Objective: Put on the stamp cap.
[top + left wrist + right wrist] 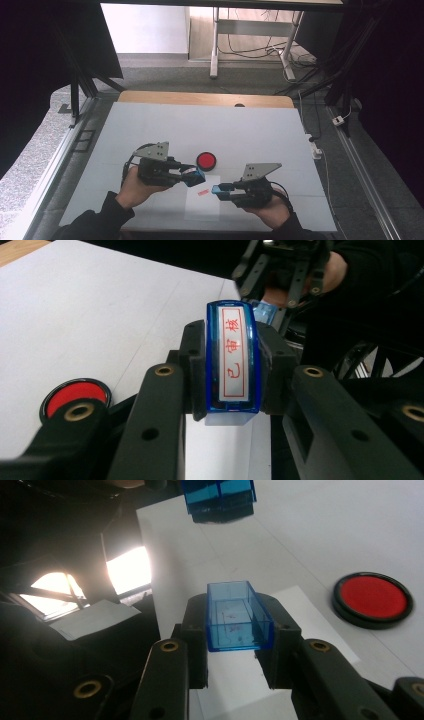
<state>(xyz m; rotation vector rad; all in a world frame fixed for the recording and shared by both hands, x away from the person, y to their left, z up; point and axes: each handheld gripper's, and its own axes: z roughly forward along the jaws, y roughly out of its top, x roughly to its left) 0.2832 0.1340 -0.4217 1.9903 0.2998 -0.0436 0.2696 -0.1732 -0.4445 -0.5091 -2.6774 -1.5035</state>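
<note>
Your left tongs (232, 370) clamp a blue plastic stamp (233, 362), its white face with red characters turned toward the camera, held above the desk (150, 130) near its front edge. Your right tongs (239, 630) pinch the stamp's clear blue plastic cap (237, 615), open side up. A white paper sheet (202, 202) with a red imprint (202, 192) lies between them. A round red ink pad (206, 160) sits just behind the sheet.
</note>
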